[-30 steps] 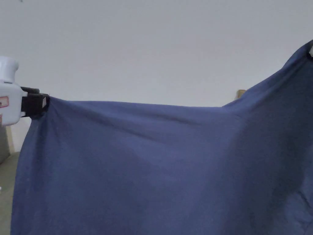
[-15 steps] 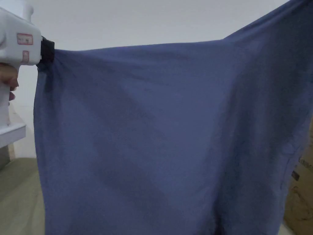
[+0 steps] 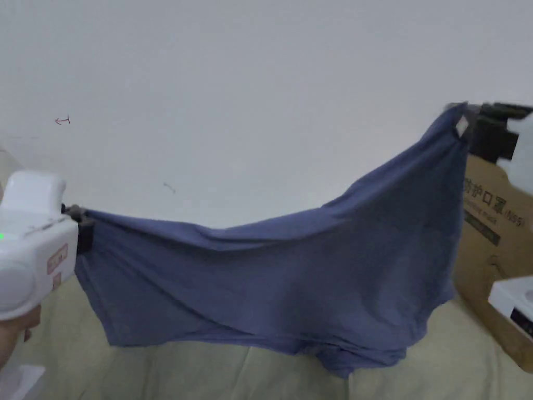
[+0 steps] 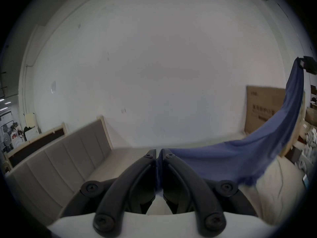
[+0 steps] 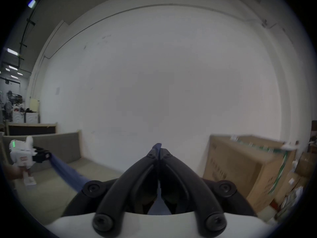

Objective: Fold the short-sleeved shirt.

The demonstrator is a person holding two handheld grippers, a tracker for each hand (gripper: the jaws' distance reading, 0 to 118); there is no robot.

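Observation:
A dark blue short-sleeved shirt (image 3: 291,271) hangs stretched in the air between both grippers, its lower edge trailing just above the beige surface. My left gripper (image 3: 78,226) is shut on the shirt's left corner, low at the left of the head view. My right gripper (image 3: 466,122) is shut on the right corner, held higher at the far right. In the left gripper view the jaws (image 4: 158,154) pinch blue cloth (image 4: 240,154) that runs off to the right. In the right gripper view a fold of cloth (image 5: 158,146) pokes out between the closed jaws.
A beige padded surface (image 3: 208,375) lies below the shirt. A large cardboard box (image 3: 494,229) stands at the right with a white device (image 3: 512,302) in front of it. A padded headboard (image 4: 60,155) runs along the left, against a plain white wall (image 3: 260,104).
The shirt, held high and close before the head camera earlier, now hangs lower and farther out. The left gripper has dropped below the right one; the bottom hem swings near the surface.

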